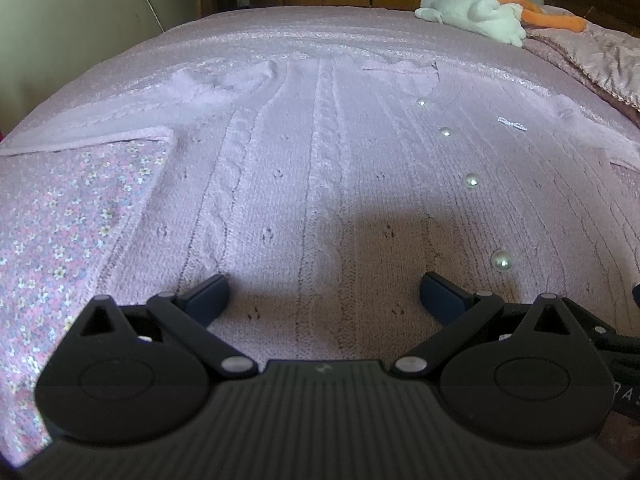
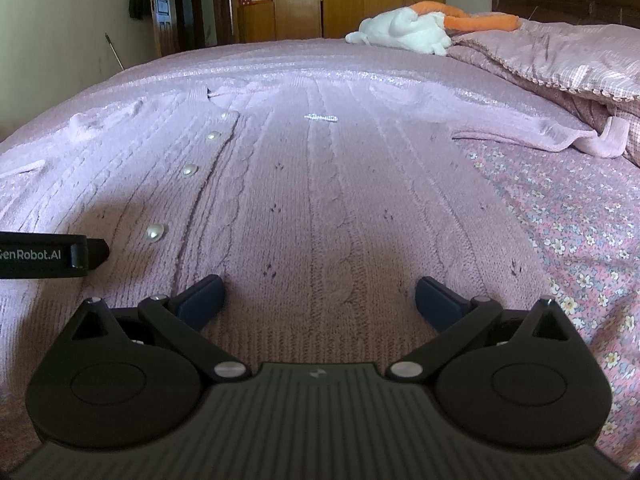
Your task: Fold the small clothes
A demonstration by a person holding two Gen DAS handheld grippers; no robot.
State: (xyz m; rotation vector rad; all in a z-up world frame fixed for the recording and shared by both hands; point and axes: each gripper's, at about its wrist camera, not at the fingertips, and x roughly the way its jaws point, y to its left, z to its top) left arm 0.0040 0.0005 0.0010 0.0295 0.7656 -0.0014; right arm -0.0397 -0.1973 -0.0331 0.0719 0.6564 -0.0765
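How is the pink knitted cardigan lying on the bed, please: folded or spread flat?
Spread flat: the cardigan lies front-up, pearl buttons in a row, one sleeve stretched sideways.

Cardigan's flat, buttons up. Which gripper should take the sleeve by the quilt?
Right. Its open gripper faces the sleeve lying toward the quilt; the left gripper sits across the pearl buttons.

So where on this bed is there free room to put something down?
Floral sheet left of the pink cardigan, and again on its right. Far side is crowded: plush toy and bunched quilt.
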